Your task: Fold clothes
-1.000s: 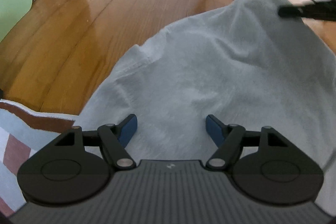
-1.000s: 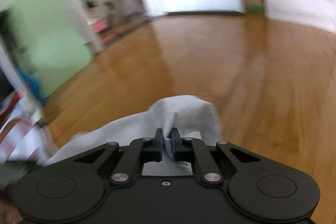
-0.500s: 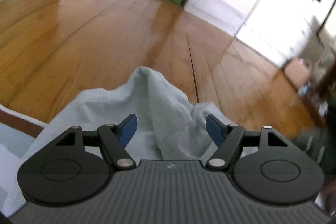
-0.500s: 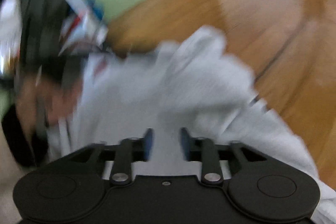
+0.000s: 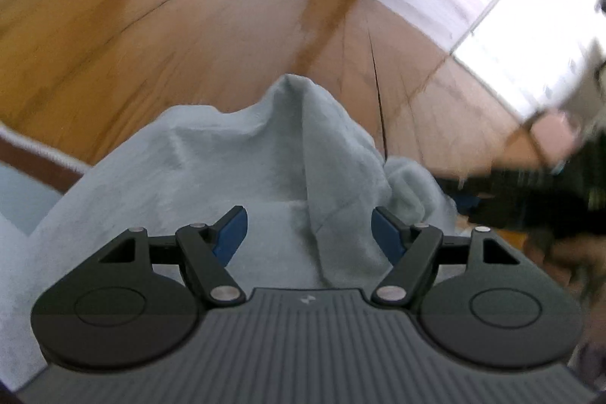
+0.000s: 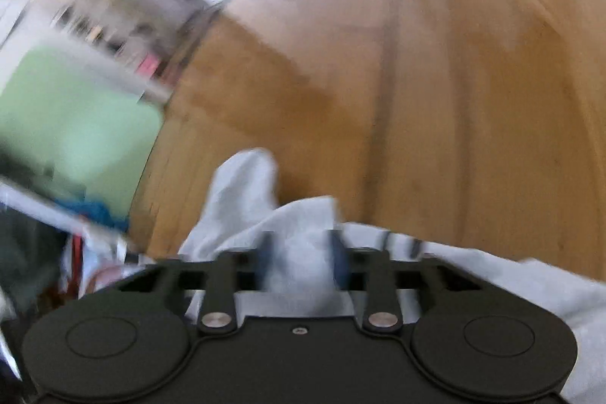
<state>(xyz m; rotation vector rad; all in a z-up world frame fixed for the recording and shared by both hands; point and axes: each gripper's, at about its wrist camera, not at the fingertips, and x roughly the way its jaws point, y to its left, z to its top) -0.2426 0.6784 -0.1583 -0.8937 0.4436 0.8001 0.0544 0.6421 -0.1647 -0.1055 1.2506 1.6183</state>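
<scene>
Cloth [image 5: 242, 177], one piece only, pale grey-blue, heaped on the wooden floor [image 5: 151, 44] and spilling back under both tools. Bunched into a ridge in the left wrist view, peak pointing to the far side, long fold running from that peak straight back toward the near edge. No clear long axis beyond that crease; too crumpled to tell sleeve from hem. Left gripper [image 5: 308, 233] gaping wide, blue pads [image 5: 231, 233] well apart, fold of cloth lying between them but neither pad pressing on it. Right gripper [image 6: 301, 262], blurred, jaws closing, with a wad of the same cloth [image 6: 299, 245] bulging up between the two fingers; pads look pressed on it. Second tongue of fabric poking up just to the far left of that wad. Right tool also seen from the left camera as a dark smear at the right edge [image 5: 530, 199], hard against the cloth. Count: one garment, two grippers. Striped rug corner [image 5: 34, 158] at near left, under the cloth's edge.
</scene>
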